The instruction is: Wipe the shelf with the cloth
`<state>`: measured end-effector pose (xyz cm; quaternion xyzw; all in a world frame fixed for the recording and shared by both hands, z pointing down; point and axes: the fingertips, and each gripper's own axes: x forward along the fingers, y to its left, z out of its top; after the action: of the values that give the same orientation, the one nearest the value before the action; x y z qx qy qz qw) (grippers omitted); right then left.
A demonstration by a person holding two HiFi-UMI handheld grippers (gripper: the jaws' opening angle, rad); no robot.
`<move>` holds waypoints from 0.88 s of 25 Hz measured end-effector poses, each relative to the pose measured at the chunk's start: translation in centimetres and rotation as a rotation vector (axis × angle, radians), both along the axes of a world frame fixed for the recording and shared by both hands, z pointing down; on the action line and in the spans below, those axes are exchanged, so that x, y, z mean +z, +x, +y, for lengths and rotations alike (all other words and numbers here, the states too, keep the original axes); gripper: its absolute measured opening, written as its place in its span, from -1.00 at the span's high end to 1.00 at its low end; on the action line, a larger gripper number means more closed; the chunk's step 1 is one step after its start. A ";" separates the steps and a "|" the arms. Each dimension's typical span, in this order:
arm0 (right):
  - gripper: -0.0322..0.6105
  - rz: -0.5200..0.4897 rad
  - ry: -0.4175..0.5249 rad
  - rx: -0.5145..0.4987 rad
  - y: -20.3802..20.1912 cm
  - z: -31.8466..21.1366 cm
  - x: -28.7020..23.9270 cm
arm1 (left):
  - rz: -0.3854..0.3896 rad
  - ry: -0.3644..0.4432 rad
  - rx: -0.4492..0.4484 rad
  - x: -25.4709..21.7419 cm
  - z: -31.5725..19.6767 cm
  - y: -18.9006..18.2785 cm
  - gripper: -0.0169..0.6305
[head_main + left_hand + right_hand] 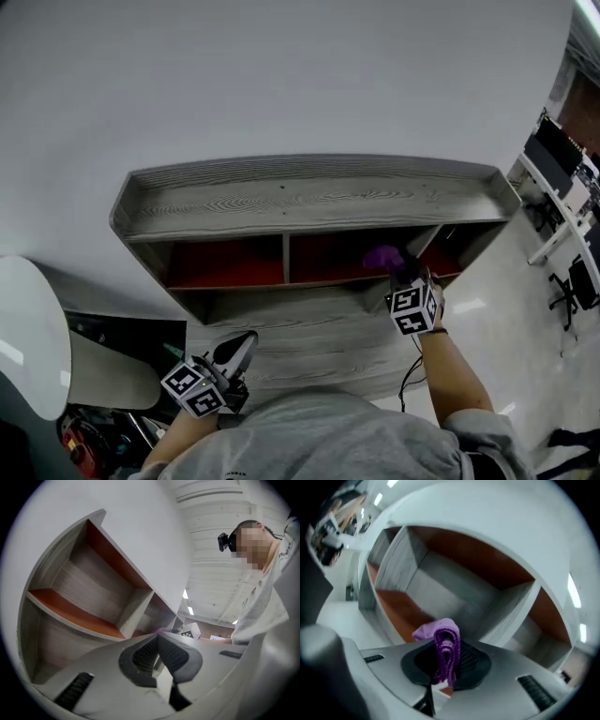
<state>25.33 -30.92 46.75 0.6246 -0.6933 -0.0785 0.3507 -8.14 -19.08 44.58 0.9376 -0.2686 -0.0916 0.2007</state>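
Right gripper: raised to shelf front, jaws pinching purple cloth.
Left gripper: low beside torso, jaws together, empty.
Right gripper view alone: cloth's folded layers.

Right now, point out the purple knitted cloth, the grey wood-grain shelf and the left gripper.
Purple knitted cloth (446, 651): right gripper view, folded bunch between the jaws.
Grey wood-grain shelf (309, 197): head view, bare top board.
Left gripper (158, 639): left gripper view, where shut jaws meet.

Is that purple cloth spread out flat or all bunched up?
Bunched up. The purple cloth sits as a folded wad pinched in the right gripper, with ridged folds showing, not laid flat on the shelf.
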 end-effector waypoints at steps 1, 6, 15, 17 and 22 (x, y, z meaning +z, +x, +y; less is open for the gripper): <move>0.70 -0.138 0.047 -0.052 -1.4 -0.5 -1.4 | 0.001 0.000 -0.041 -0.2 0.5 0.9 0.88; 0.70 -0.608 0.197 -0.296 -9.8 -4.5 -7.1 | -0.001 -0.032 -0.198 -0.4 2.9 3.2 0.88; 0.70 -0.636 0.364 -0.430 -22.5 -9.5 -11.4 | -0.084 -0.028 -0.291 -0.6 4.9 -3.6 0.88; 0.71 -0.673 0.379 -0.398 -22.4 -10.0 -11.8 | -0.082 -0.021 -0.287 -0.8 4.5 -5.1 0.88; 0.71 -0.686 0.416 -0.369 -22.0 -10.2 -12.2 | -0.075 -0.030 -0.266 -0.7 3.8 -6.9 0.88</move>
<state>3.36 -41.10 34.58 0.5375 -0.8390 -0.0657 -0.0527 -15.05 -15.29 43.93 0.8934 -0.3992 -0.0783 0.1904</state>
